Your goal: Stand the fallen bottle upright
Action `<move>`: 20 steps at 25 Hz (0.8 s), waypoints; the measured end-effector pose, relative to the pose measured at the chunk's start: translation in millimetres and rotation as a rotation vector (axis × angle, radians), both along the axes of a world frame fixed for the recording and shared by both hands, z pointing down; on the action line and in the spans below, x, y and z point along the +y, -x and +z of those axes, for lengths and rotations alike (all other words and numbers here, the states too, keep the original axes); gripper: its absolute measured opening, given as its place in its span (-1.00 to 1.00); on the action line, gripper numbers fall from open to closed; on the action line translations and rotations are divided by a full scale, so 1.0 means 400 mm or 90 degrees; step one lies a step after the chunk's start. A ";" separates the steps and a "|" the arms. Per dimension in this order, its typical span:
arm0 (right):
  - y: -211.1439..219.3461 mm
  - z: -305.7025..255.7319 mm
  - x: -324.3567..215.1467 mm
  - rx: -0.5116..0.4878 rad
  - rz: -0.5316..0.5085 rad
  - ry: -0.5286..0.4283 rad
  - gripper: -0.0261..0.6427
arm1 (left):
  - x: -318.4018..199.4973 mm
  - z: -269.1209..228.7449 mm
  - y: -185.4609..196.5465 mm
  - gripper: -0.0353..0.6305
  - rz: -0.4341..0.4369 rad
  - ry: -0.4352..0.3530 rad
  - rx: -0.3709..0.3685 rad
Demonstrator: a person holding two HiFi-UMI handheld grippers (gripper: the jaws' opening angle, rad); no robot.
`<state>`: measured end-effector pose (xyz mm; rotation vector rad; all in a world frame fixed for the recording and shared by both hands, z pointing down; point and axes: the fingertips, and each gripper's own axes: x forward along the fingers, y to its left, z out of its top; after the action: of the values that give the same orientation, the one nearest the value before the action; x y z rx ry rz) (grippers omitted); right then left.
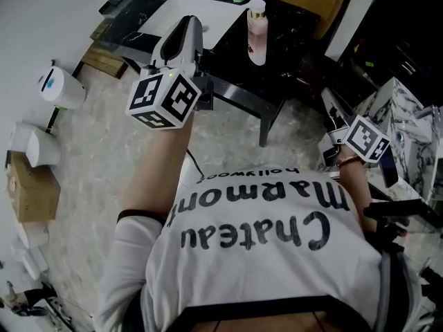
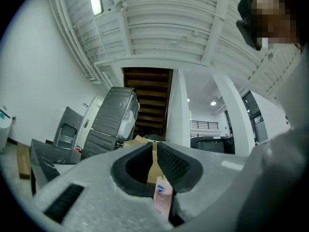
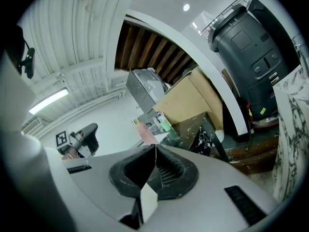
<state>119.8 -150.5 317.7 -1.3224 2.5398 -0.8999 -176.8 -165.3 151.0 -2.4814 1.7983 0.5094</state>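
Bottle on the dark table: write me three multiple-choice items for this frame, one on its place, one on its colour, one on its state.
1. Where is the bottle? A on the floor; B on the dark table; C between a tool's jaws.
2. What colour is its body? A pink; B blue; C black.
3. How is it posed? A lying on its side; B upright; C upside down.
Answers: 1 B, its base rests on the tabletop in the head view; 2 A, the body reads pale pink; 3 B, it stands with its white cap on top.
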 end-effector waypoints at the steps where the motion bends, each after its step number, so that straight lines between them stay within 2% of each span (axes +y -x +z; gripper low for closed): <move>1: 0.014 -0.019 0.009 -0.025 -0.007 -0.010 -0.89 | 0.017 0.002 0.016 -0.79 -0.001 0.001 0.017; 3: 0.057 -0.062 0.032 -0.081 -0.044 -0.038 -0.89 | 0.053 0.006 0.041 -0.83 0.000 0.003 0.045; 5: 0.094 -0.098 0.057 -0.107 -0.074 -0.065 -0.89 | 0.093 0.009 0.053 -0.85 0.009 0.003 0.055; 11: 0.177 -0.162 0.136 0.017 -0.112 -0.153 -0.89 | 0.244 0.040 0.054 -0.85 0.042 0.007 0.064; 13: 0.200 -0.157 0.152 0.040 -0.102 -0.137 -0.89 | 0.293 0.068 0.055 -0.85 0.024 0.032 0.043; 16: 0.221 -0.108 0.174 0.091 -0.062 -0.079 -0.89 | 0.362 0.133 0.063 -0.85 -0.011 0.077 0.007; 20: 0.226 -0.029 0.253 0.122 -0.039 -0.036 -0.89 | 0.466 0.279 0.078 -0.85 -0.046 0.133 -0.047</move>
<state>29.3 -49.5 306.2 -1.3828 2.7415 -0.7374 -208.2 21.0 262.7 -2.5135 1.9970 0.2325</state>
